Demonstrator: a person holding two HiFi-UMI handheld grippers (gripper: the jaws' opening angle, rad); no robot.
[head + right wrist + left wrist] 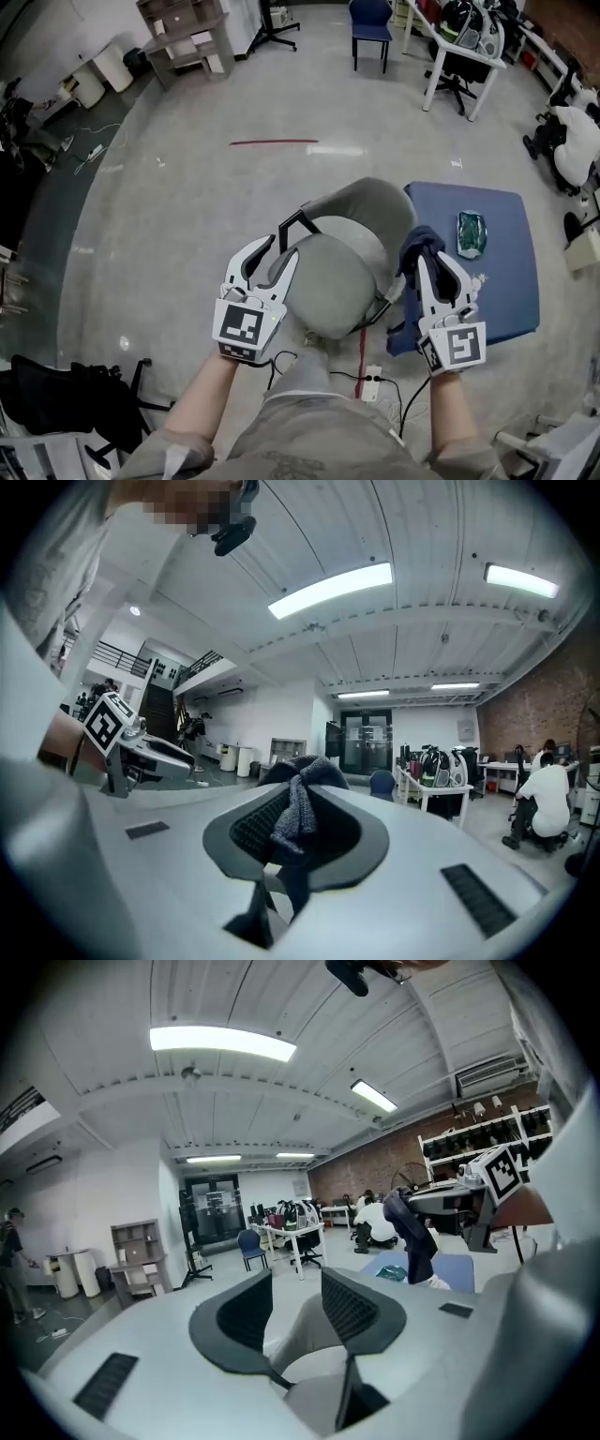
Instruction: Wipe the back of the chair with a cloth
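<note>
Head view has the left tool (281, 249) with jaws spread at the left edge of the grey chair (361, 211), the right tool (437, 262) pinching a dark cloth (420, 241) just beside the chair's right edge, a blue surface (502, 281) behind.

No legible text, label, brand or number anywhere

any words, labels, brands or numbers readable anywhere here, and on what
No readable words or numbers anywhere.
Left tongs and right tongs: square markers only, no letters.
Cloth in the right tongs: no label.
Green packet on the blue table: print too small to read.
</note>
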